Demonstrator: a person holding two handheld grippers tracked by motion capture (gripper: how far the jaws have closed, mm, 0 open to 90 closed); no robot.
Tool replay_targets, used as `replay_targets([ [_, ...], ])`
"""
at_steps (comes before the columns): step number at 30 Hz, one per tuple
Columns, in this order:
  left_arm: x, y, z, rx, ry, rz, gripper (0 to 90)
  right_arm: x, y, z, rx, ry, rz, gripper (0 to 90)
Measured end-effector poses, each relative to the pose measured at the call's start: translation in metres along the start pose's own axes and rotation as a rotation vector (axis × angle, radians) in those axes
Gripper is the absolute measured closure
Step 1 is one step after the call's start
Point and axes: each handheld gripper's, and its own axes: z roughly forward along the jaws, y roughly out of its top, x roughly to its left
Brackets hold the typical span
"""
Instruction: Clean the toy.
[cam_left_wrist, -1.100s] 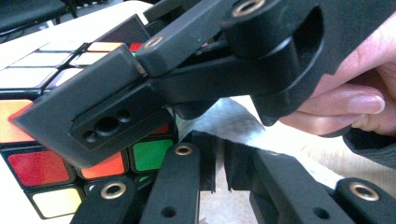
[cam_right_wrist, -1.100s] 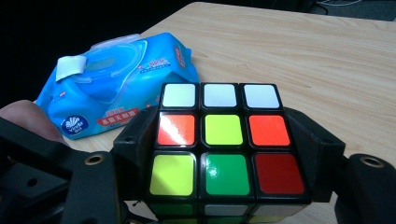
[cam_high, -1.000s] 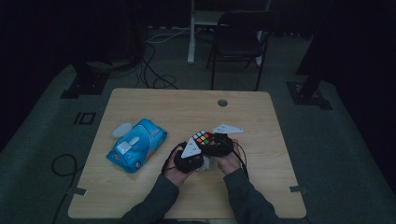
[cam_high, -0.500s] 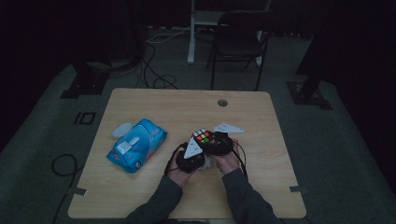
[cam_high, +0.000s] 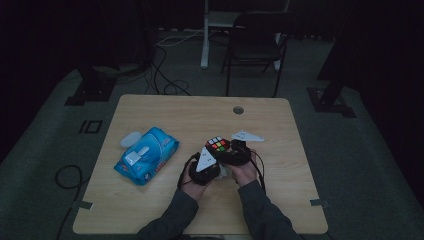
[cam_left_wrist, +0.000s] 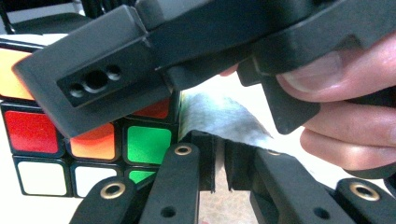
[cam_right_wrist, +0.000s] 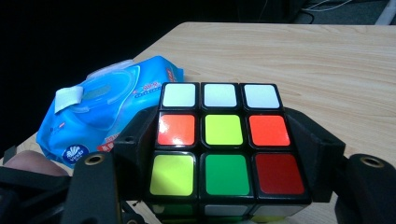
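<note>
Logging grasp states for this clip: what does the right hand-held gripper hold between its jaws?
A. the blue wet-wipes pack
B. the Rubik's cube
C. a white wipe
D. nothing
B: in the right gripper view, the right hand-held gripper has a black jaw against each side of the Rubik's cube.

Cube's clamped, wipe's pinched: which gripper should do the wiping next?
Left, probably. The left gripper already pinches the white wipe right beside the cube, while the right gripper clamps the cube's sides and should just steady it.

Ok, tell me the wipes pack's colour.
Blue wipes pack, white lid flap; clearest in the right gripper view.
</note>
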Motion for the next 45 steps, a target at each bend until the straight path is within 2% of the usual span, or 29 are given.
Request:
replay_targets([
  [22,-0.007,0.003,-0.011,-0.052,0.046,0.023,84.6,-0.006,-0.001,-0.003,-0.009,-0.021,0.011,33.9],
  [27,-0.006,0.005,-0.011,-0.050,0.036,0.021,84.6,-0.010,-0.001,-0.004,-0.010,-0.026,0.029,33.9],
  [34,-0.005,0.006,-0.010,-0.052,0.025,0.020,84.6,-0.009,-0.002,-0.005,-0.009,-0.026,0.026,33.9],
  [45,-0.004,0.003,-0.006,-0.026,0.008,0.029,84.6,-0.011,-0.004,-0.005,-0.009,-0.031,0.041,33.9],
])
